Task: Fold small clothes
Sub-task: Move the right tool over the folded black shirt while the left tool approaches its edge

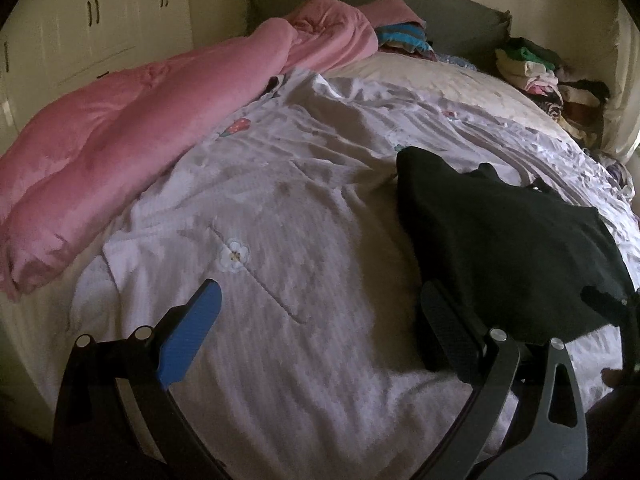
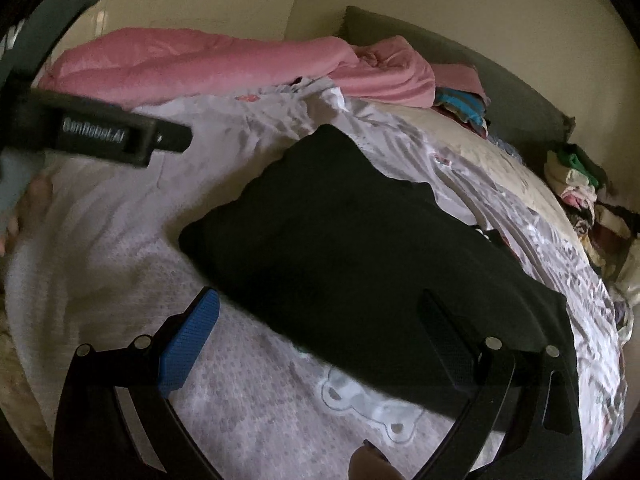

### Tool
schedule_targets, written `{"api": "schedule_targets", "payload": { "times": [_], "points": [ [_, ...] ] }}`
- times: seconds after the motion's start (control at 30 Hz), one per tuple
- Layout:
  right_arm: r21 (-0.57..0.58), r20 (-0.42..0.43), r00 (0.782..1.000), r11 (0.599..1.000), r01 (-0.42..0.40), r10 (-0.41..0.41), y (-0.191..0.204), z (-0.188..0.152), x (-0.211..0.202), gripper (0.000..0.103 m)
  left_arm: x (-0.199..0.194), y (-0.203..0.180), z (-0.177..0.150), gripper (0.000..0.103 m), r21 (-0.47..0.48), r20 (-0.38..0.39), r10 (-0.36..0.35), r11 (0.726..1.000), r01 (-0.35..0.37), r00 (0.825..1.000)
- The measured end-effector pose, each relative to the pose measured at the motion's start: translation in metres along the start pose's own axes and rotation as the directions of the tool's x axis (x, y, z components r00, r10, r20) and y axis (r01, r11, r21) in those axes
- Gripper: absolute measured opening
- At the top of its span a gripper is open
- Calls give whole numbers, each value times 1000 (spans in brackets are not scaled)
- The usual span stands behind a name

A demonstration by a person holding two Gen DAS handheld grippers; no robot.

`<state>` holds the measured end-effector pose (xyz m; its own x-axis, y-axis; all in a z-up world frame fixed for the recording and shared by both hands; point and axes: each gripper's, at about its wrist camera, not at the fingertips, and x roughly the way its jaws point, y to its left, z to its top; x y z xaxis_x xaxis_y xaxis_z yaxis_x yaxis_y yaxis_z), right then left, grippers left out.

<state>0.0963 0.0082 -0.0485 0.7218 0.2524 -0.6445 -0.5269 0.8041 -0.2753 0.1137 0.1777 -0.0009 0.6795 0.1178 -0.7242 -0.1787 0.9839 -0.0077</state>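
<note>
A black garment lies folded flat on the white bedspread, at the right in the left wrist view and in the middle of the right wrist view. My left gripper is open and empty, just left of the garment's near corner. My right gripper is open and empty above the garment's near edge. The left gripper's body shows at the left of the right wrist view.
A pink duvet is bunched along the bed's far left side. Piles of folded clothes sit at the bed's far right near the grey headboard. White wardrobe doors stand behind.
</note>
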Motion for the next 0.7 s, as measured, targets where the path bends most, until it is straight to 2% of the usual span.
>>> {"api": "schedule_targets", "payload": {
  "times": [0.2,0.7],
  "points": [
    [-52,-29,998,997,60,-62,8,-1,21,99,11,-4,8,94,22,-10,19,1000,-19,1000],
    [-85,-71,993,992,92,-99,12,9,63,99,38,-15,31,94,62,-41,39,997,-36,998]
  ]
}}
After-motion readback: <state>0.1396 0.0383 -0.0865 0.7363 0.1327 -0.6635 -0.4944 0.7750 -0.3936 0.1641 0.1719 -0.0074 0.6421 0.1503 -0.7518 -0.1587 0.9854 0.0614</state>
